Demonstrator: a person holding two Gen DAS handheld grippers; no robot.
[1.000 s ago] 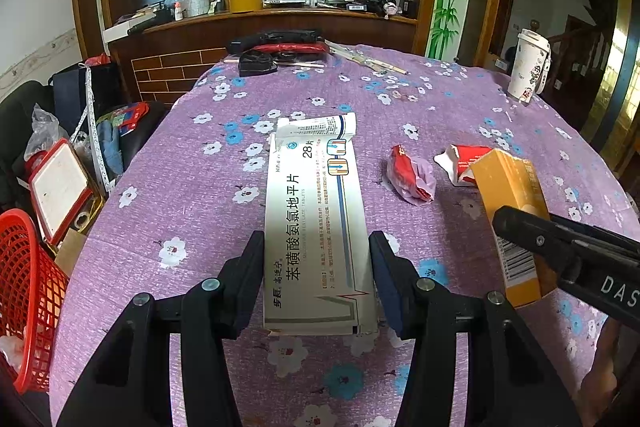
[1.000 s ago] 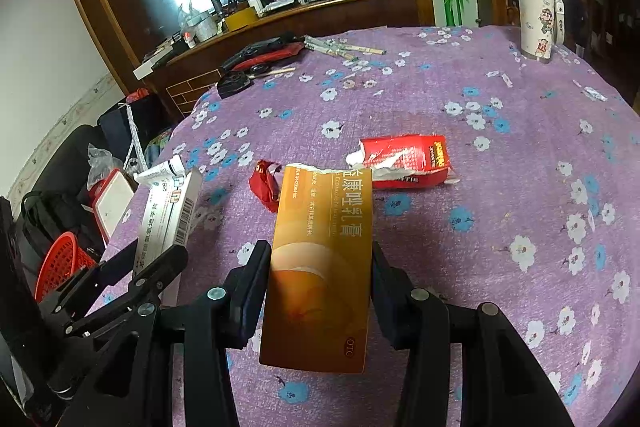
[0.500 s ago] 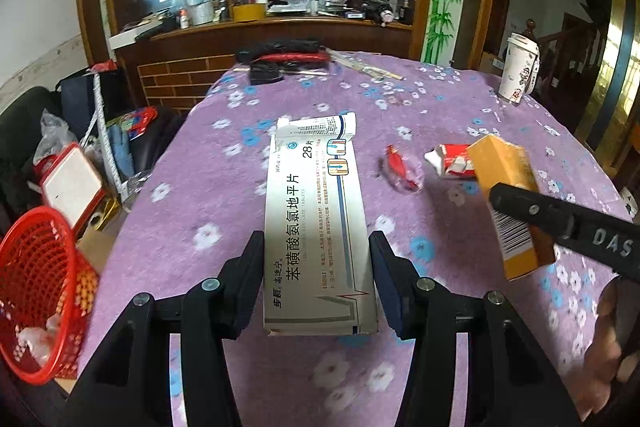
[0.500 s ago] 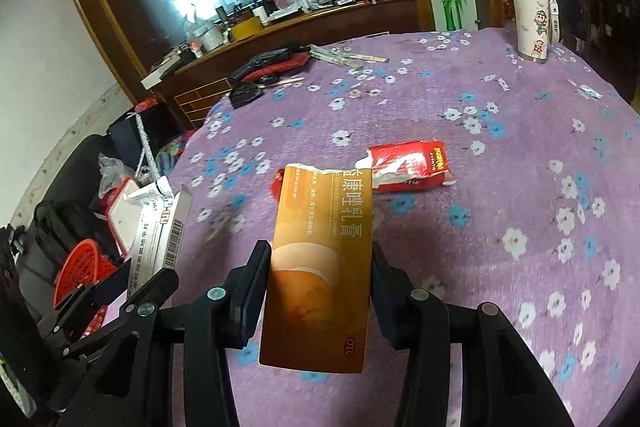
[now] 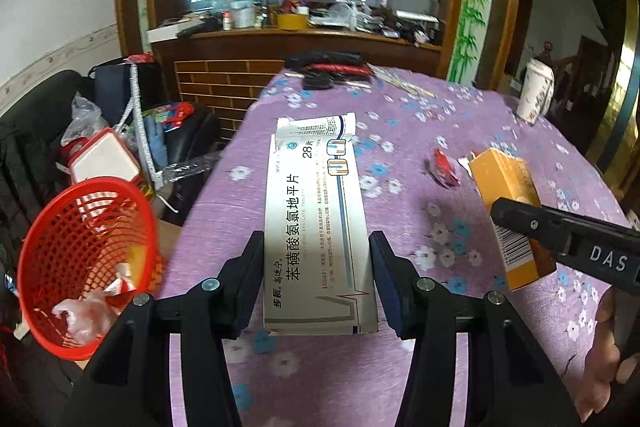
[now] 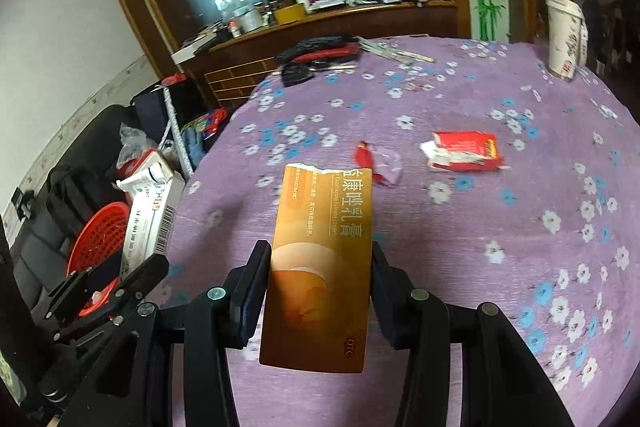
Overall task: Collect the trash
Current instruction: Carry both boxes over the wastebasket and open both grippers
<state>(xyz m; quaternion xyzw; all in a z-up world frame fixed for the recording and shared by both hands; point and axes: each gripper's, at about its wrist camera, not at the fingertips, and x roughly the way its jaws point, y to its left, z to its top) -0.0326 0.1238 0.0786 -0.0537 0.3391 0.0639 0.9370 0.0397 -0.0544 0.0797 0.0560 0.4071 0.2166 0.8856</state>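
Note:
My left gripper is shut on a white medicine box with a tube at its far end, held above the purple flowered table. My right gripper is shut on an orange medicine box, also held above the table; this box shows at the right in the left wrist view. A red mesh trash basket with some wrappers in it stands on the floor left of the table. A crumpled red wrapper and a red-and-white packet lie on the table.
A paper cup stands at the table's far right. Black and red items lie at the far edge by a wooden counter. Bags, a white-lidded box and clutter fill the floor to the left.
Both grippers have lifted and pulled back toward the left with their boxes. The red basket has come much further into the left wrist view.

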